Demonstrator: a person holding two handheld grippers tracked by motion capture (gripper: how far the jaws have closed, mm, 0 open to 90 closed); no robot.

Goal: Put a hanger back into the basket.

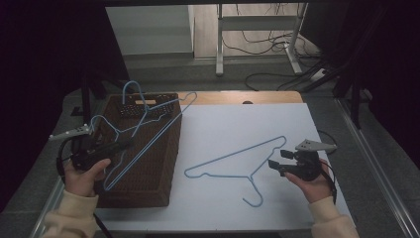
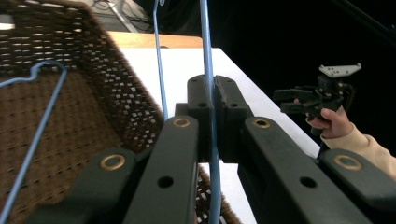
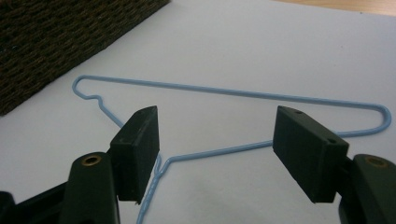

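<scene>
in the left gripper view my fingers (image 2: 205, 105) hide part of the blue hanger wire (image 2: 207, 56) pinched between them, and its top runs off the frame. beside the basket (image 2: 88, 126), the second hanger's (image 3: 233, 93) hook is cut off below my right fingers (image 3: 140, 149).

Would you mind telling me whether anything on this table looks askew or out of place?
Mildly: the blue hanger clamped in the left gripper sits tilted over the wicker basket, its hook past the far rim. Nothing looks damaged.

Lt blue hangers (image 1: 237, 161), brown woven basket (image 1: 163, 163)
</scene>
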